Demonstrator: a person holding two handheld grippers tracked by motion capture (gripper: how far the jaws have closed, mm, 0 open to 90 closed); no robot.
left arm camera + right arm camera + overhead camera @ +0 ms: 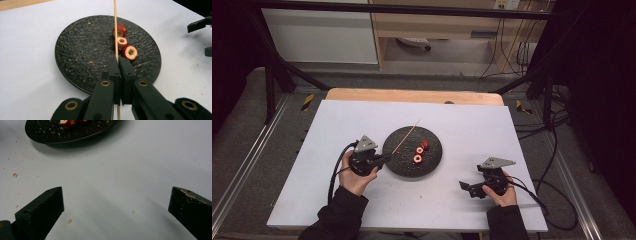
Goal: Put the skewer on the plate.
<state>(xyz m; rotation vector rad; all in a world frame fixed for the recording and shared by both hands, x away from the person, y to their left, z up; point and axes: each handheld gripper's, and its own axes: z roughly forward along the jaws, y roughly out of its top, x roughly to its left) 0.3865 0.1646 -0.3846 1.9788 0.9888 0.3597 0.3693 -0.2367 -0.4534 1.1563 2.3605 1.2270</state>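
With the left gripper (117, 61) clamped on the skewer (115, 27) over the black plate (75, 50), and the right gripper (116, 202) open on the worktop, spearing the nearest fruit piece (130, 52) likely comes next.

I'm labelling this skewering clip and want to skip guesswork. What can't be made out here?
- Skewer: left gripper view, its far tip is cut off by the top edge; the near end passes behind the left gripper.
- Fruit pieces: right gripper view, cut off by the top edge.
- Fruit pieces' kind: high view, too small.
- Right gripper: high view, its jaw gap is too small to judge.
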